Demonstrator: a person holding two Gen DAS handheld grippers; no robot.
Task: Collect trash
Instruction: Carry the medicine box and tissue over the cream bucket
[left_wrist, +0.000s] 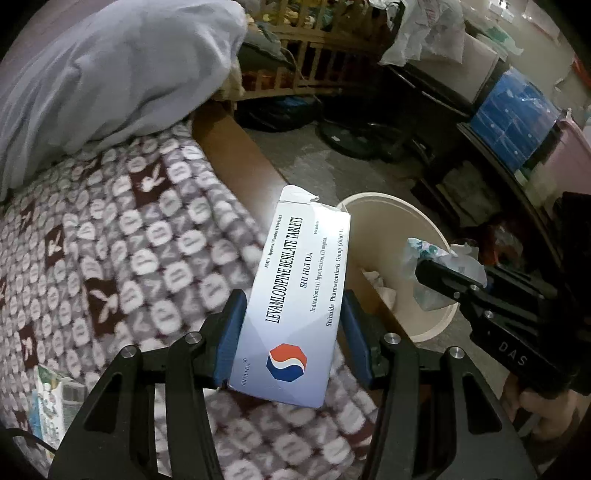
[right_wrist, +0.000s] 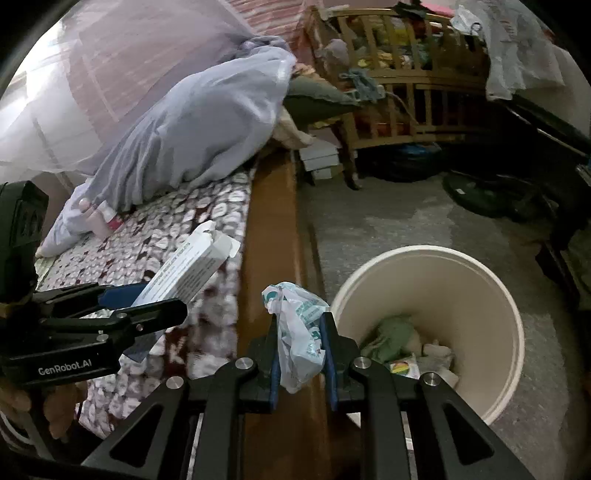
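Trash is in both grippers at the edge of the bed. The left gripper (left_wrist: 291, 332) tilts steeply downward over the patterned blanket (left_wrist: 110, 240), its blue pads (left_wrist: 231, 332) pressed against the two long sides of a white medicine box (left_wrist: 295, 291). That box is a flat carton with black lettering running along its length and a red, white and blue emblem near the held end; its far flap is torn open and ragged. It sticks out past the fingertips, over the wooden bed rail (left_wrist: 236, 155) and toward the rim of the bin.

The right gripper (right_wrist: 301, 350) also slopes down, sitting above the bed rail just beside the bin. Its jaws are nearly together, pinching a crumpled plastic wrapper (right_wrist: 295, 332), thin and translucent with teal print, bunched up above the fingertips and sagging below them. A bit of a hand shows behind each tool at the frame edges.

The cream-coloured round bin (right_wrist: 513, 321) stands on the grey floor (right_wrist: 388, 221) against the bed. Inside it lie a green cloth or wrapper, some white crumpled tissue and a small colourful packet. From the left-hand view the wrapper hangs over the bin's near rim; the box is still short of the opening.
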